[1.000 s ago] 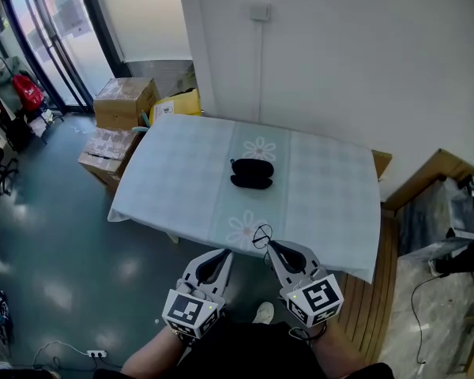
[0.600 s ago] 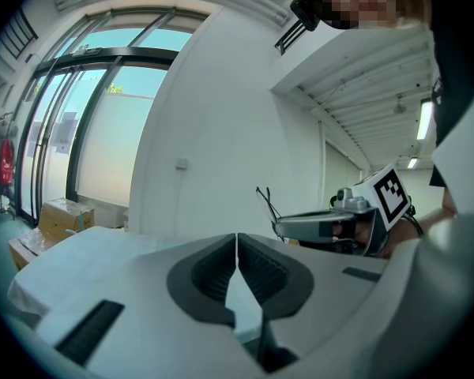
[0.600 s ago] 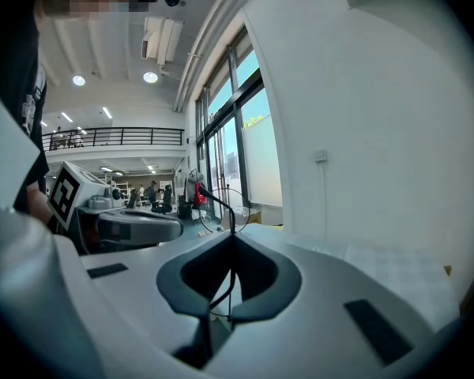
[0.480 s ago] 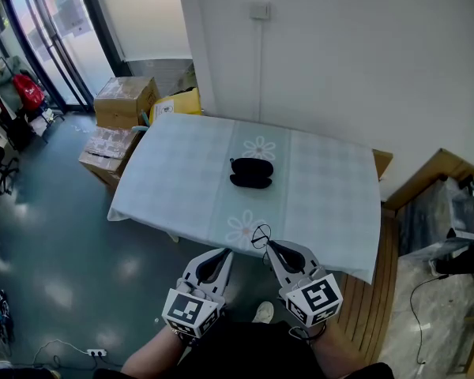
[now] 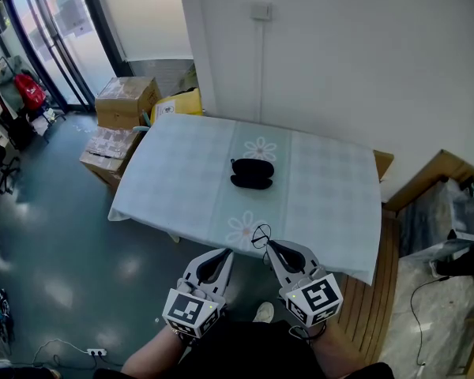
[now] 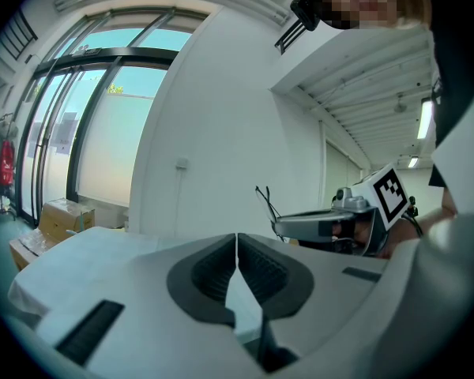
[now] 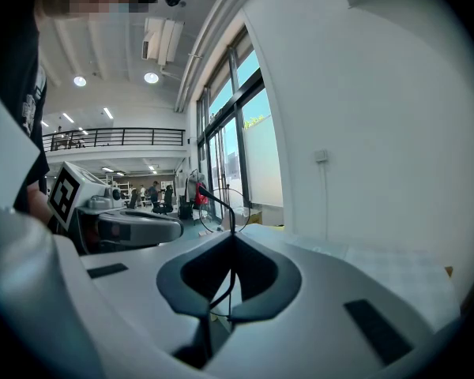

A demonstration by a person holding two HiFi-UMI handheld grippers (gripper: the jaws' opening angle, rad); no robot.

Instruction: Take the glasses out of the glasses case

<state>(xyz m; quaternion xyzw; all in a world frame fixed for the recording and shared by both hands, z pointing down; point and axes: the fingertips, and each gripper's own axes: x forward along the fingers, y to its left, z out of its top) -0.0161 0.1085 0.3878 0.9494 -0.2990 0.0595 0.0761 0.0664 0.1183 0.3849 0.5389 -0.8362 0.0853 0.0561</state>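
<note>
A black glasses case [image 5: 251,174] lies in the middle of the table [image 5: 174,181], which has a pale checked cloth. Whether its lid is up is too small to tell. Thin wire-rimmed glasses [image 5: 261,236] are held just over the table's near edge, with my right gripper [image 5: 268,245] shut on them. In the right gripper view a round lens rim [image 7: 221,209] sticks up from the closed right gripper [image 7: 233,238]. My left gripper [image 5: 225,253] is beside it, shut with nothing between its jaws, as the left gripper view shows [image 6: 237,237]. From there the glasses [image 6: 265,204] show to the right.
Cardboard boxes [image 5: 125,101] are stacked on the floor past the table's far left corner. A white wall runs behind the table. A wooden ledge [image 5: 430,172] and clutter lie to the right. A red bag [image 5: 28,91] hangs at far left by the glass doors.
</note>
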